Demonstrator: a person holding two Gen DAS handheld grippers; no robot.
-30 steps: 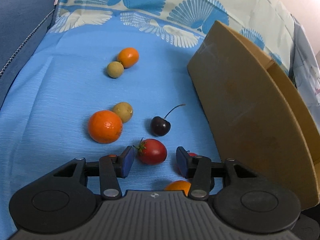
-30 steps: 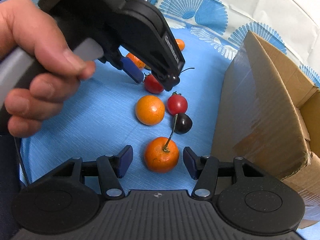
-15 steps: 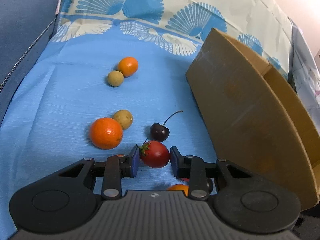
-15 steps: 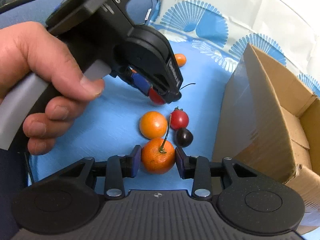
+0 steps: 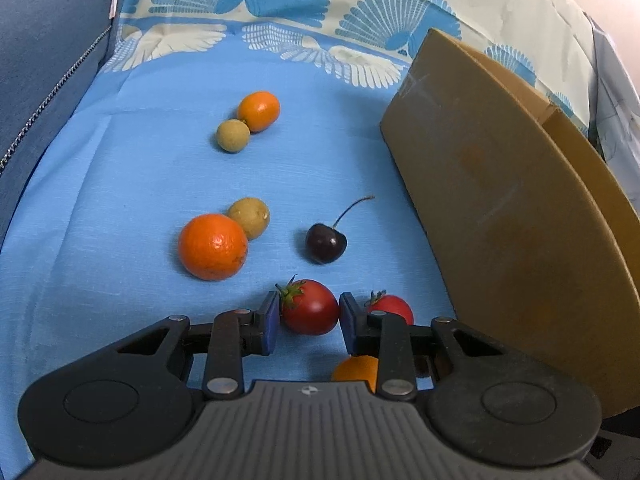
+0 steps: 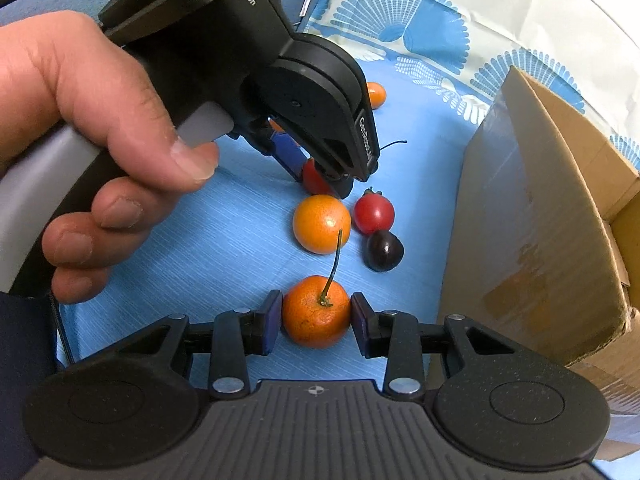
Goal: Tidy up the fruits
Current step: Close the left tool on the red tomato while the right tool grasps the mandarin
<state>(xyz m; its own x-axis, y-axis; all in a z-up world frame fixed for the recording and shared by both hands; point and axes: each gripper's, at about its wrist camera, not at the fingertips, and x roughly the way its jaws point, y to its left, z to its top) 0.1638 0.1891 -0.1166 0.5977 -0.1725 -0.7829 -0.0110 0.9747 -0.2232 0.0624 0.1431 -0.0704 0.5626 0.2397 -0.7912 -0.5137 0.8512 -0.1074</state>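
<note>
- left tongs [image 5: 308, 322] pinch a red cherry tomato [image 5: 310, 307] resting on the blue cloth [image 5: 120, 200].
- right tongs [image 6: 316, 322] pinch a small orange [image 6: 316, 312], also on the cloth; a dark cherry's [image 6: 385, 250] stem lies across its top.
- a second tomato [image 6: 374, 213] and another orange [image 6: 321, 223] sit just behind, near the cardboard box [image 6: 540, 220].
- a big orange [image 5: 213, 247], two tan fruits and a stemmed cherry [image 5: 326, 243] lie farther out in the left view.
- a hand [image 6: 100, 152] grips the left tool's handle.
</note>
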